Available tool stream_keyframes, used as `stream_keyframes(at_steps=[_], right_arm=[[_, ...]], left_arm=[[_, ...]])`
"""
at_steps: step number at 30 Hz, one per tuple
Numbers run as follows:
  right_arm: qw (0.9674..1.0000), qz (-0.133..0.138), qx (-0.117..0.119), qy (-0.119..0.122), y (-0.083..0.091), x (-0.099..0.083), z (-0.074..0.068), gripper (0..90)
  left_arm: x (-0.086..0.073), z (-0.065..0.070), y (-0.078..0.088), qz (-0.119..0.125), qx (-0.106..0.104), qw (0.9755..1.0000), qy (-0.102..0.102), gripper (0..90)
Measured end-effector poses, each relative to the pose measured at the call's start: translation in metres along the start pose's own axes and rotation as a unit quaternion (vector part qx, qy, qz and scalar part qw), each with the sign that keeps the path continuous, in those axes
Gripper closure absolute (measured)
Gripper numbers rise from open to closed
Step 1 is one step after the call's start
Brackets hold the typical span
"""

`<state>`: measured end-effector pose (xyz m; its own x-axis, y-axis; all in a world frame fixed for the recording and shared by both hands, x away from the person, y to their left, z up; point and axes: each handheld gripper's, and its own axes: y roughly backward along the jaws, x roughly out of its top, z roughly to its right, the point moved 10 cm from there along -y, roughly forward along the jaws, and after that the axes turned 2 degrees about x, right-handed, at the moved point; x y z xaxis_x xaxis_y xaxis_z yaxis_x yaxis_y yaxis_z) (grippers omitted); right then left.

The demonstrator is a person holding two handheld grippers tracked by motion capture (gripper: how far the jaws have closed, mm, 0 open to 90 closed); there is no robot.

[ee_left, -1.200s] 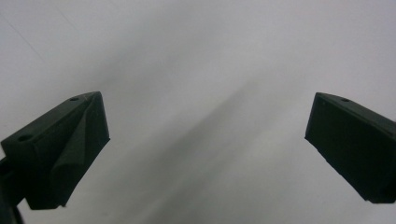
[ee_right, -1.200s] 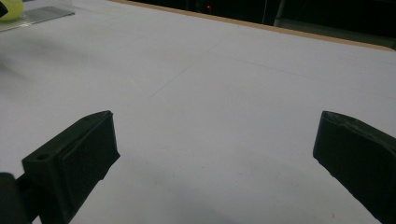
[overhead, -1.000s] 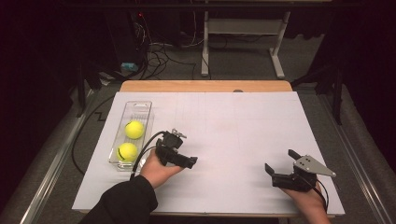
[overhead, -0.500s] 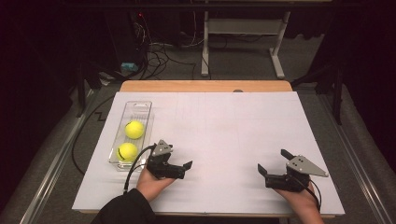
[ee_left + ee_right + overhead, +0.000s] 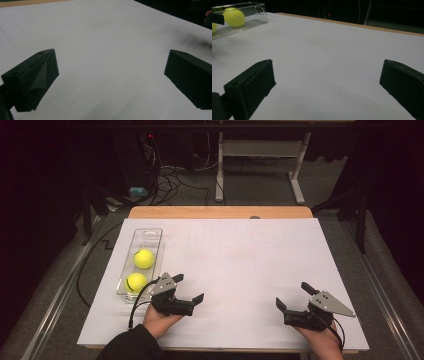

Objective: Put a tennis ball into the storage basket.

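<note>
Grippers wide apart, balls in the tray

Room lies broad across the white sheet point(image 5: 240, 265) that covers the table: its whole middle and far right are flat and bare, with a strip of wood edge point(image 5: 220, 212) showing along the far side. The left gripper point(image 5: 189, 287) sits near the front edge, just right of the tray point(image 5: 150, 234), jaws spread with nothing between them. The right gripper point(image 5: 295, 296) rests well apart from it, close to the front right corner, jaws likewise spread and empty. Each is held in one hand.

The tray is a long, narrow box of clear plastic, lying lengthwise along the left edge of the sheet. In it lie two balls: a far ball point(image 5: 144, 259) and a near ball point(image 5: 135, 282), both round, fuzzy, yellow-green, with dark seams. They seem just short of touching, though the high view is too coarse to be sure. The tray's far half is bare.

The jaws are matte black blocks with slanted faces. In the right gripper view the tray point(image 5: 249, 23) shows at upper left.
</note>
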<state>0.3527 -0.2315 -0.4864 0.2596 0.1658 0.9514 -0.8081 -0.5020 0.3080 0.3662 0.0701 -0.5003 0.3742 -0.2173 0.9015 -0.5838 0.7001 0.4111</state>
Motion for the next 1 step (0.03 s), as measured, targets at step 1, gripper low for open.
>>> stream_keyframes(at_steps=[1], right_arm=[[1.0,0.001,-0.001,-0.001,0.0004,0.0005,0.0002,0.0]], left_arm=[[0.0001,0.0004,0.0005,0.003,0.003,1.0,-0.004,0.3]])
